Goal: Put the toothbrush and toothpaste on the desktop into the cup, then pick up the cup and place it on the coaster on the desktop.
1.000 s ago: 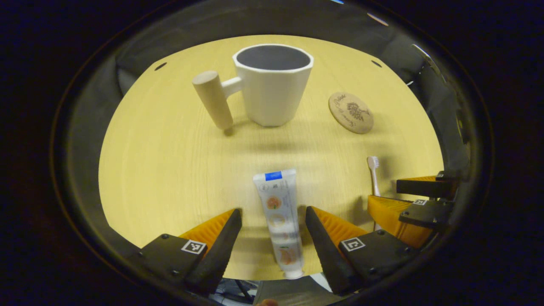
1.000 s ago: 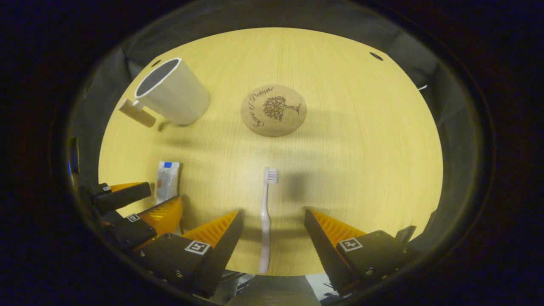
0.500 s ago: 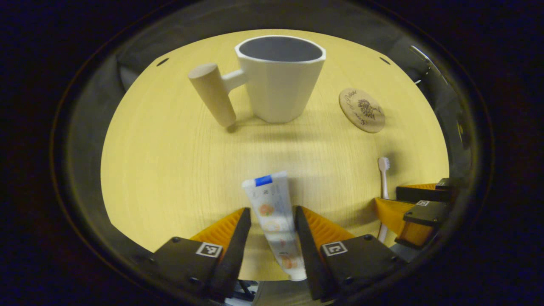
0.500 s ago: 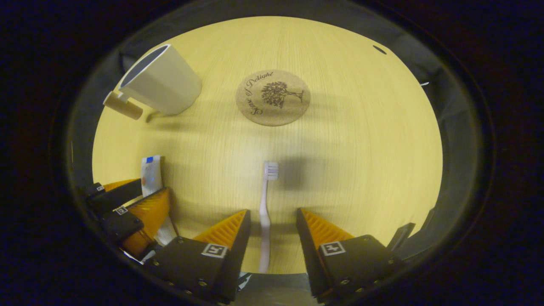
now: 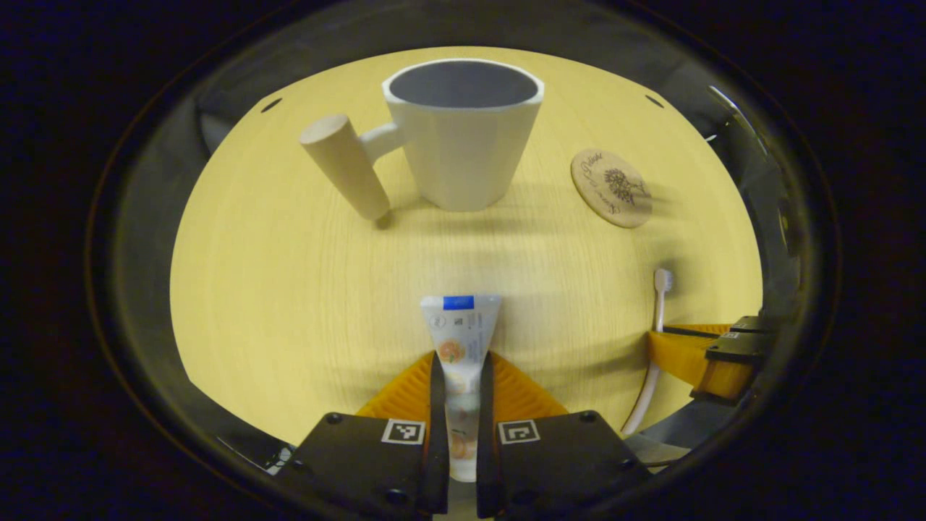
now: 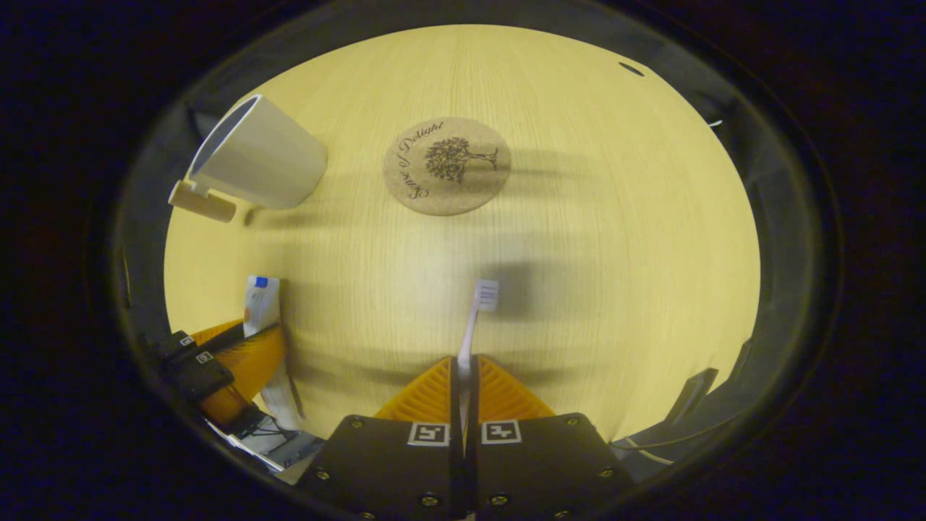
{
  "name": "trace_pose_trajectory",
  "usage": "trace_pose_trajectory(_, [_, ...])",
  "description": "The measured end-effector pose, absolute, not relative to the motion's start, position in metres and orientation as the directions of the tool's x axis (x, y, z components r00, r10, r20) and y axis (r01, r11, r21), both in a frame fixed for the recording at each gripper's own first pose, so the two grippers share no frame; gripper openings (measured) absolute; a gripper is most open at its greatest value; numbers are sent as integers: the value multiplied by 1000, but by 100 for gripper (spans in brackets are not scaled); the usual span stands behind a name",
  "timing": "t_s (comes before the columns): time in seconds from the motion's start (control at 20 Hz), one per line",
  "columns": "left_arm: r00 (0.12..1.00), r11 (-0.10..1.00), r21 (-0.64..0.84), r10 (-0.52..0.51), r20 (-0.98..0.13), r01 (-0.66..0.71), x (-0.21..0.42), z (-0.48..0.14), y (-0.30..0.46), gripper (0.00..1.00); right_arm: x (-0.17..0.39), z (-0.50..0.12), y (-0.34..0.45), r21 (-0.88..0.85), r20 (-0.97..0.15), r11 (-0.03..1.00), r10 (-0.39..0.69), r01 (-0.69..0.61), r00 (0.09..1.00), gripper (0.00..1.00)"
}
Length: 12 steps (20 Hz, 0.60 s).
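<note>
A white toothpaste tube (image 5: 460,333) with a blue band points away from me, and my left gripper (image 5: 460,365) is shut on its middle. The white cup (image 5: 463,134) with a wooden peg handle (image 5: 344,176) stands upright and empty beyond it. A round cork coaster (image 5: 611,187) lies to the cup's right. In the right gripper view my right gripper (image 6: 463,367) is shut on the toothbrush (image 6: 477,311), whose bristled head sticks out ahead. The coaster (image 6: 446,166) lies straight ahead, the cup (image 6: 253,155) at the far left. The left gripper (image 6: 239,347) with the tube (image 6: 259,307) shows at lower left.
The light wooden round desktop (image 5: 289,289) carries everything; its near edge runs just behind both grippers. Small dark holes (image 5: 271,105) mark its far rim. The right gripper (image 5: 694,354) with the toothbrush (image 5: 657,318) shows at the lower right of the left gripper view.
Both grippers have gone from open to shut: the left on the toothpaste tube, the right on the toothbrush handle. The tube and the brush have shifted slightly between the fingers.
</note>
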<state>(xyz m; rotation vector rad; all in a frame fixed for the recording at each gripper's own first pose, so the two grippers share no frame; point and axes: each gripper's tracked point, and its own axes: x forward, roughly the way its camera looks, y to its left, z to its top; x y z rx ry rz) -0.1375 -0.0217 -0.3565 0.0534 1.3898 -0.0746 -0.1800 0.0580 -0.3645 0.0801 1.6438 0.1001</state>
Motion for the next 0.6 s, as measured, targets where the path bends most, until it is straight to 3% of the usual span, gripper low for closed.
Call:
trace_pose_trajectory(0.15, [171, 997, -39, -51, -984, 71, -137, -350, -25, 23, -180, -363, 59, 130, -989, 991, 130, -1, -72, 2])
trace_pose_trajectory(0.6, [293, 992, -98, -116, -949, 73, -117, -270, -36, 22, -165, -347, 50, 176, -984, 982, 177, 62, -16, 2])
